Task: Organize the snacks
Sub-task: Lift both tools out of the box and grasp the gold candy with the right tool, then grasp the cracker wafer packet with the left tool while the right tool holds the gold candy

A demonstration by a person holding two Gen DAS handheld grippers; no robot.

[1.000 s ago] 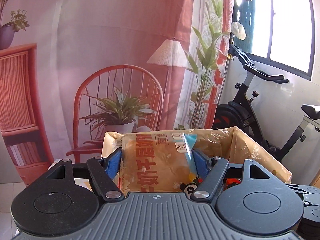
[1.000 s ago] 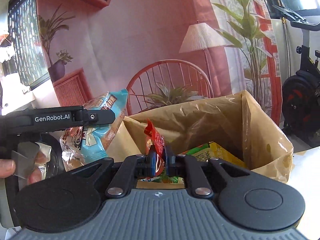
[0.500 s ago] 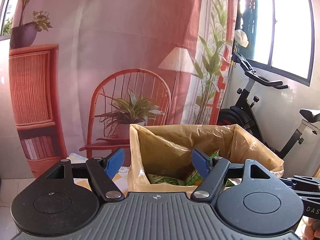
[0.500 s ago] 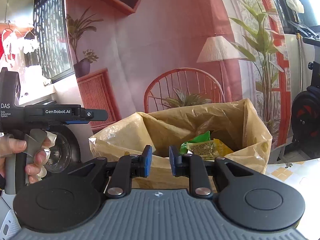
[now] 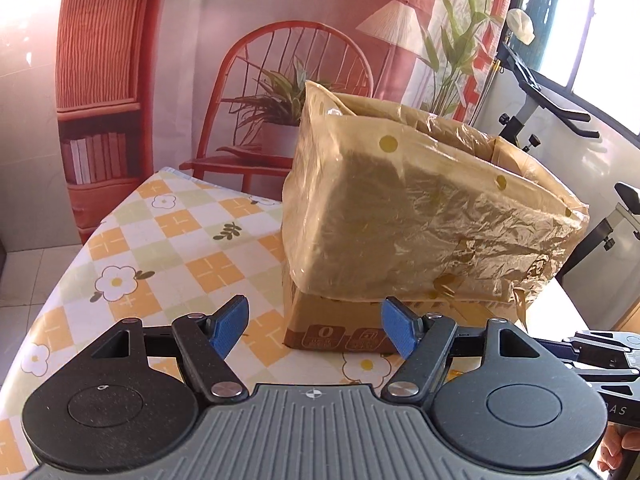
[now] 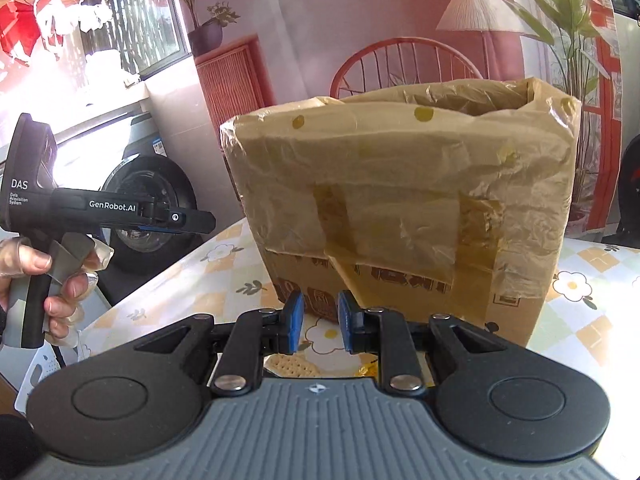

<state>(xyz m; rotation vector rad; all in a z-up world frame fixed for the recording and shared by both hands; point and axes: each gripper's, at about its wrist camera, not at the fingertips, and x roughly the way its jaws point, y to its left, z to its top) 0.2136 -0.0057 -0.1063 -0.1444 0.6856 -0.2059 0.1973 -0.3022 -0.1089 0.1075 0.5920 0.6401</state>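
Having let go of their snack packets, both tools have pulled back from the lined box [image 5: 420, 216] — two more snacks stowed, I judge. Left gripper [image 5: 314, 330] is spread wide and empty, right gripper [image 6: 318, 326] narrowly parted and empty; the box stands at twelve o'clock on the tablecloth [image 5: 160, 248].

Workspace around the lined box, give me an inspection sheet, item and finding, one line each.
Surface: table with a checked flower-print cloth.
Job's things: cardboard box lined with a yellowish plastic bag; contents hidden from both views.
Clutter: something pale lies under the right gripper, too hidden to name.
Grippers: left gripper open wide, empty; right gripper narrowly open, empty.
Cables: nothing seen.
Surroundings: printed backdrop, exercise bike, washing machine.
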